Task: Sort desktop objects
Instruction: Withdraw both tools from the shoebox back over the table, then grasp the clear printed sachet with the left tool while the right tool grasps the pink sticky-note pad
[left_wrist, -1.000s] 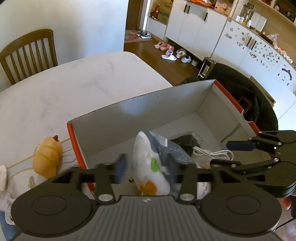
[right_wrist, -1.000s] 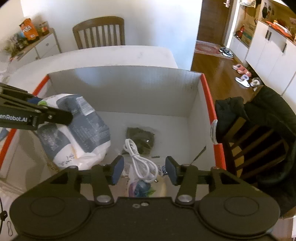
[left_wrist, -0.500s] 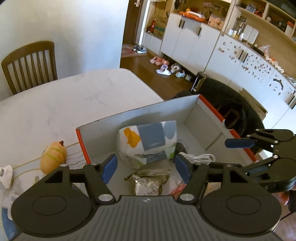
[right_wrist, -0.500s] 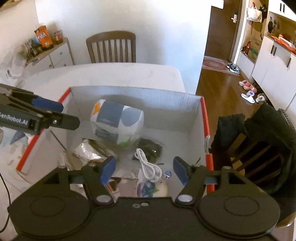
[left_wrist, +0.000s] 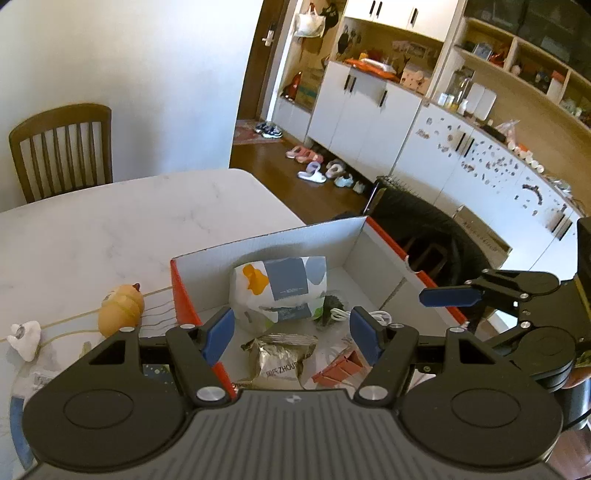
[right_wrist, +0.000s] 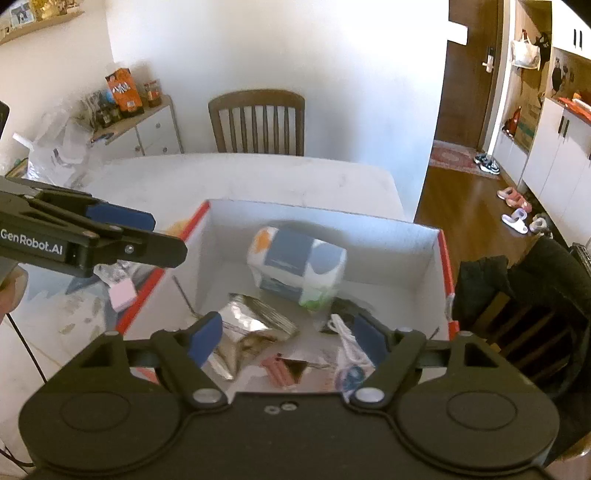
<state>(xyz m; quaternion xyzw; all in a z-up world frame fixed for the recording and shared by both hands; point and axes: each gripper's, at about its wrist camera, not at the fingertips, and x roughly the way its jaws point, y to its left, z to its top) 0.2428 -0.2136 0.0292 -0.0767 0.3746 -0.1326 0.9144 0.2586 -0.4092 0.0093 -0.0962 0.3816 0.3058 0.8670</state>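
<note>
A white bag with blue and orange patches (left_wrist: 279, 288) (right_wrist: 295, 262) lies against the back wall of a cardboard box (left_wrist: 295, 236) (right_wrist: 317, 225), white inside and red outside. In front of it lie a silver foil packet (left_wrist: 277, 360) (right_wrist: 247, 325), a white cable (left_wrist: 340, 314) (right_wrist: 345, 339) and a reddish strip (right_wrist: 277, 371). My left gripper (left_wrist: 291, 332) hangs open above the box's near left corner, nothing between its pads. My right gripper (right_wrist: 288, 336) hovers over the box's near side, its jaws opening and empty.
A yellow plush toy (left_wrist: 120, 308) and a small white object (left_wrist: 24, 334) lie on the marble table (left_wrist: 110, 229) left of the box. A pink block (right_wrist: 122, 295) lies there too. A wooden chair (right_wrist: 256, 122) stands at the far side; a jacket-draped chair (right_wrist: 517, 295) stands right.
My left gripper let go of the bag, which dropped and settled at the back of the box. Both grippers rose and drew back. The right jaws spread wider.
</note>
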